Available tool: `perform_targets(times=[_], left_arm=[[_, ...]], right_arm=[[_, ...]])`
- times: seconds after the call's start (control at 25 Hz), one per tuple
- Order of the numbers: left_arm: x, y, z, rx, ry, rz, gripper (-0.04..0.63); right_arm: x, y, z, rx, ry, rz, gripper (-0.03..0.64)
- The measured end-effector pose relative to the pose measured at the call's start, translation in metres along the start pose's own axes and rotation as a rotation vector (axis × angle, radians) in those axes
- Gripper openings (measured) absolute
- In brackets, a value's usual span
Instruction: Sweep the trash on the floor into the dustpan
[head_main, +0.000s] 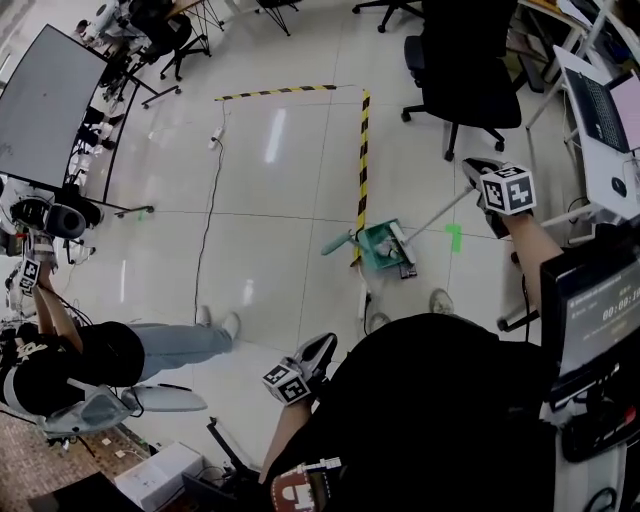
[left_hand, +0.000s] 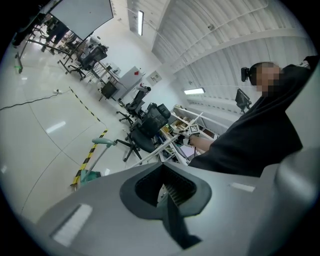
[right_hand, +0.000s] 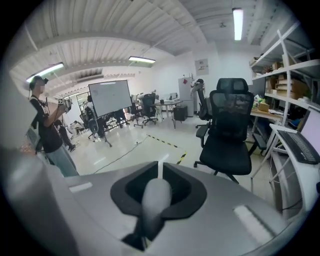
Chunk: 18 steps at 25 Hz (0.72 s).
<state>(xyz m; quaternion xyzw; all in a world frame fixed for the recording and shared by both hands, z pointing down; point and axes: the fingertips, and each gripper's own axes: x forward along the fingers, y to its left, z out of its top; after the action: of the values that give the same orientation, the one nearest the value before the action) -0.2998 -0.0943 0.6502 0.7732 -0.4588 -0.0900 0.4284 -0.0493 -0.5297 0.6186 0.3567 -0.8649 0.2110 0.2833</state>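
The right tongs (right_hand: 156, 191) are clamping shut on the broom handle (head_main: 440, 212). Its head is resting against the green dustpan (head_main: 378, 240), which is standing on the floor (head_main: 280, 180) beside striped tape (head_main: 363, 150). The left tongs (head_main: 325, 346) are hanging closed and empty, well apart from it.

Two tongs, left tongs (head_main: 322, 347) and right tongs (head_main: 473, 166); one dustpan (head_main: 376, 244); one broom (head_main: 436, 214); one whiteboard (head_main: 48, 100).

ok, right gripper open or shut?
The right gripper is shut on the broom handle. The right gripper view shows the handle clamped between its jaws; in the head view it runs down toward the dustpan.
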Motion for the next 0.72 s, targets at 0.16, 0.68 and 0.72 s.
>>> perform_targets(times=[0.16, 0.68, 0.72], left_arm=[[-0.012, 0.010, 0.004, 0.000, 0.000, -0.025, 0.000], [-0.001, 0.028, 0.003, 0.071, 0.155, -0.263, 0.000], [0.003, 0.025, 0.002, 0.077, 0.167, -0.281, 0.000]], right_arm=[[-0.029, 0.008, 0.011, 0.016, -0.031, -0.015, 0.029], [-0.173, -0.005, -0.065, -0.036, 0.067, -0.319, 0.031], [-0.186, -0.006, -0.076, -0.031, 0.081, -0.331, 0.031]])
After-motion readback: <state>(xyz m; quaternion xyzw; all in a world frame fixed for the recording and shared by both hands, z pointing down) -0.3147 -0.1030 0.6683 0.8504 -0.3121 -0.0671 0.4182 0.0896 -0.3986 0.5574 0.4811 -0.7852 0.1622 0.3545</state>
